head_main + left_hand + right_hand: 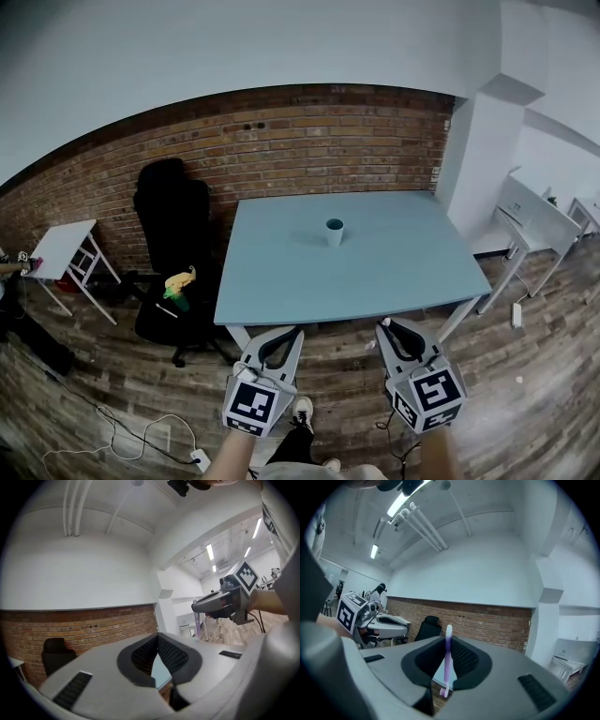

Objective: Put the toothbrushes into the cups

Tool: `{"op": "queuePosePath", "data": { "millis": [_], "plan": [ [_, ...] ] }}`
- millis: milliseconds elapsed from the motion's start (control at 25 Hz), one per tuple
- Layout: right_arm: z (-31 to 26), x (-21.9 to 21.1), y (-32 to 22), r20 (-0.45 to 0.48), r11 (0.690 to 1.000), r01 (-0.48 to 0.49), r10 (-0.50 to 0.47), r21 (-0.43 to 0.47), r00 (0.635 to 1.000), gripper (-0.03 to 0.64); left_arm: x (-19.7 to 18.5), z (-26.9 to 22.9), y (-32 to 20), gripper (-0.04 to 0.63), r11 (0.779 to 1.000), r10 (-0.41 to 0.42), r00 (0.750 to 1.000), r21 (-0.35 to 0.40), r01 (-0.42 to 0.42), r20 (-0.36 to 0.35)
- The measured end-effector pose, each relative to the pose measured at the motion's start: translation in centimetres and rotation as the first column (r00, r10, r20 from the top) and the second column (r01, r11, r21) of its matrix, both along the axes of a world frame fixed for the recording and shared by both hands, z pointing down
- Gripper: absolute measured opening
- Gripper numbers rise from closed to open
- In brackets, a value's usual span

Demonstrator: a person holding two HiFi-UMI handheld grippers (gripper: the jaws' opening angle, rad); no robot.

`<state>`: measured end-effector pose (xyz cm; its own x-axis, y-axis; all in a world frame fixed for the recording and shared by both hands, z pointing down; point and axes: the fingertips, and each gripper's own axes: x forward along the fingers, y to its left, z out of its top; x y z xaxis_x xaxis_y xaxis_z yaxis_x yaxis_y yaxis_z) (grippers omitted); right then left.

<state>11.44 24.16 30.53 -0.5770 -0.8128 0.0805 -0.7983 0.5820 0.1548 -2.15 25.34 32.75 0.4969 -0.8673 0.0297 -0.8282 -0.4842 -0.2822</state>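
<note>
A teal cup (335, 231) stands alone near the middle of the light blue table (394, 272). Both grippers hover side by side just short of the table's near edge and point level toward it. My right gripper (382, 325) is shut on a purple toothbrush (448, 663), which stands upright between the pads with its white end above the jaws. My left gripper (296, 330) has its jaws together and nothing shows between them. In the left gripper view the pads (171, 656) meet at the tip.
A black office chair (173, 244) with a yellow-green object (178, 284) on its seat stands left of the table. A small white folding table (61, 248) is further left, white desks (534, 220) at right, a brick wall (309, 141) behind, cables (141, 436) on the wood floor.
</note>
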Motion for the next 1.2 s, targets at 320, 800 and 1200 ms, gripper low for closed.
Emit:
{"op": "queuePosePath", "data": {
  "millis": [320,800,1200],
  "plan": [
    [-0.4,-0.2,-6.4,0.016,1.000,-0.023,0.023,0.010,1.000,0.054,-0.5,-0.2,-6.7,0.014,1.000,0.018,1.000,-0.005,-0.018,-0.005],
    [-0.2,-2.4,-18.6,0.019,1.000,-0.023,0.023,-0.003,1.000,0.055,-1.8,-0.3,-19.4,0.014,0.999,0.041,0.999,-0.004,-0.042,-0.012],
    [0.6,-3.0,-25.9,0.036,0.997,-0.055,0.057,-0.056,0.998,0.055,-3.1,0.7,-26.7,0.014,0.997,0.057,0.998,-0.044,-0.058,-0.022]
  ]
}}
